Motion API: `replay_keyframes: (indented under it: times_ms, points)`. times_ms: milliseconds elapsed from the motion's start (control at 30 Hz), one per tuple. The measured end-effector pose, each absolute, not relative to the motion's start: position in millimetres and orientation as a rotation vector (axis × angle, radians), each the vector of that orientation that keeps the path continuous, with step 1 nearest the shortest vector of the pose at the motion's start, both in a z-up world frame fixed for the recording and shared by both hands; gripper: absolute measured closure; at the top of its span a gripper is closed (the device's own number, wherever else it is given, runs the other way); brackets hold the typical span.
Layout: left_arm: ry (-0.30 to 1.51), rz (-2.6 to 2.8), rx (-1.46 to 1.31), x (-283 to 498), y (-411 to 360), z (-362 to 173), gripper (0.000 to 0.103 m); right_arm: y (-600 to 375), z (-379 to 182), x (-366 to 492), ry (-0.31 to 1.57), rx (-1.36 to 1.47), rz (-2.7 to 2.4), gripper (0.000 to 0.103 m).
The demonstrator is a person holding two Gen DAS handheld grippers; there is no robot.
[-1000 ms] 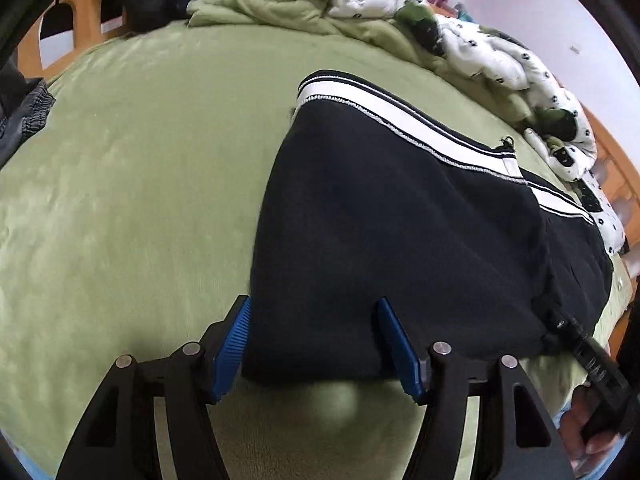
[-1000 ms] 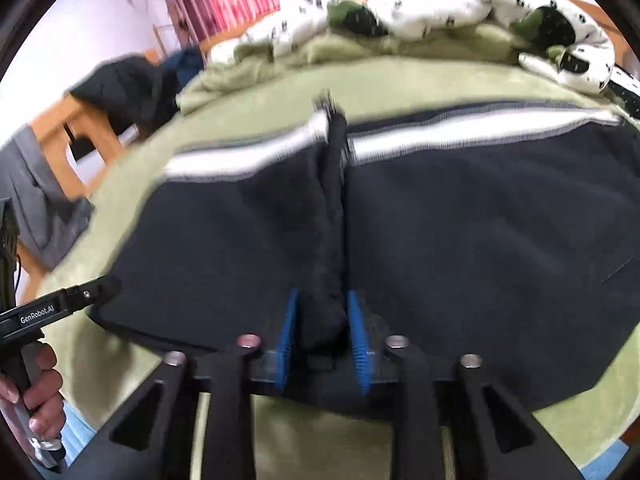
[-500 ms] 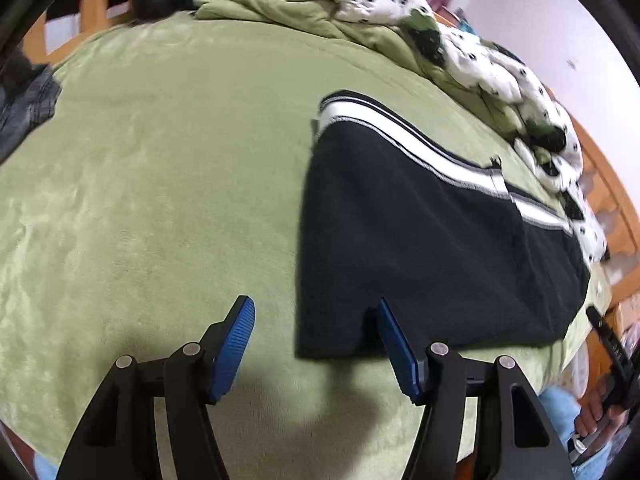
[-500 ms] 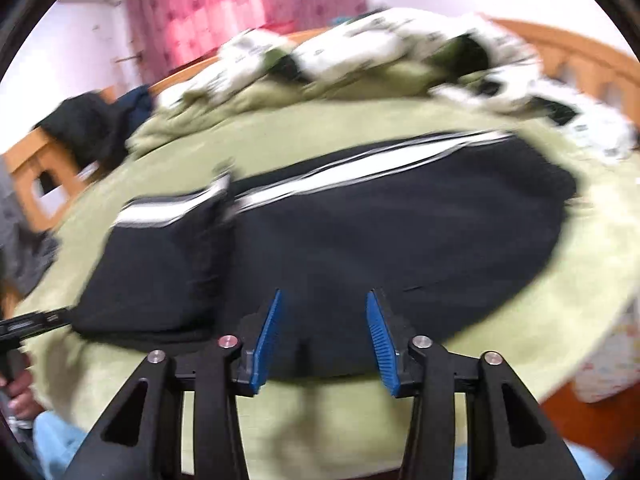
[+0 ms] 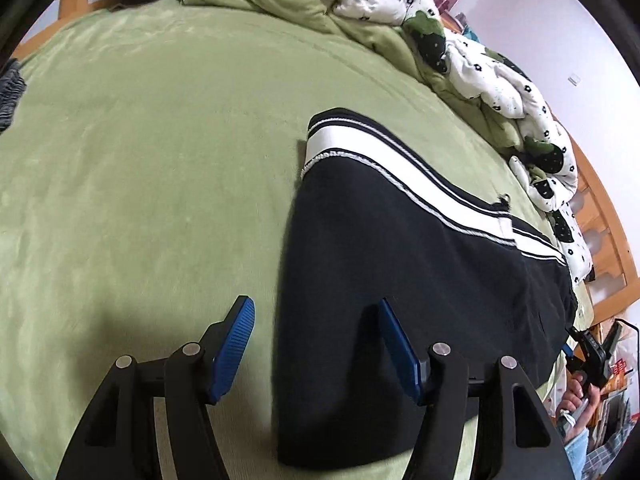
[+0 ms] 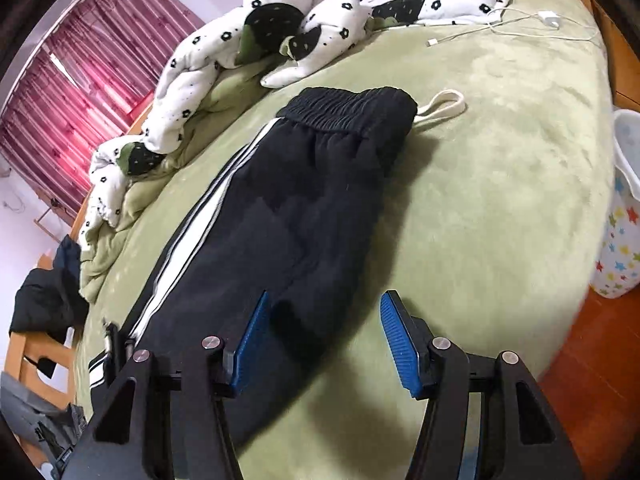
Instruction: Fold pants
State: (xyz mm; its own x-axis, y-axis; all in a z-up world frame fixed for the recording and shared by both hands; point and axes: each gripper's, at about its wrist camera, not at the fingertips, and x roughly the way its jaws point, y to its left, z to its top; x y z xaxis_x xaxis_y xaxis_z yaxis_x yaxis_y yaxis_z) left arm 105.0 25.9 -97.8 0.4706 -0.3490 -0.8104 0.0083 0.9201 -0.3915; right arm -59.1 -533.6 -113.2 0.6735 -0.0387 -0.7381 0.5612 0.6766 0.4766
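Observation:
Black pants point(image 5: 400, 264) with a white side stripe lie flat and lengthwise on the green bed cover point(image 5: 152, 168). In the left wrist view my left gripper point(image 5: 314, 312) hovers open over the pants' near end, the cloth's left edge running between its fingers and no pad pressing on it. In the right wrist view the elastic waistband point(image 6: 348, 108) and a white drawstring loop point(image 6: 444, 104) lie at the far end. My right gripper point(image 6: 326, 300) is above the pants' near edge, jaws opening, holding nothing. It also shows far right with a hand point(image 5: 588, 354).
A white flower-print quilt point(image 6: 256, 40) is bunched along the far side of the bed. A white charger cable point(image 6: 520, 20) lies near the bed's corner. A star-patterned bin point(image 6: 620, 216) stands on the wooden floor at right. Dark clothes point(image 6: 44, 296) hang on a wooden chair.
My right gripper let go of the pinched fold of the pants, opened, and swung across toward the waistband end. My left gripper shifted sideways, so the pants' edge now lies between its fingers.

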Motion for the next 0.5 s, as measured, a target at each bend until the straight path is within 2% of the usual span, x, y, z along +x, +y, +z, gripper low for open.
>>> replay_keyframes:
  times_ms: [133,267,367,467,500]
  points:
    - [1.086,-0.250,-0.337,126.6,21.2,-109.1,0.042,-553.2,-124.4,-27.6,0.800,0.736,-0.388,0.046]
    - [1.066,-0.276,-0.267,143.6,11.7,-111.7,0.042,-565.5,-128.1,3.4,0.817,0.687,-0.369,0.057]
    - [1.064,-0.280,-0.261,159.8,3.4,-115.4,0.042,-571.8,-131.7,18.7,0.809,0.666,-0.353,0.058]
    - [1.085,-0.303,-0.255,170.0,-5.7,-114.6,0.050,-573.1,-133.2,26.9,0.792,0.661,-0.359,0.059]
    - [1.091,-0.303,-0.252,170.8,-7.8,-113.9,0.058,-572.1,-133.2,27.2,0.786,0.655,-0.363,0.063]
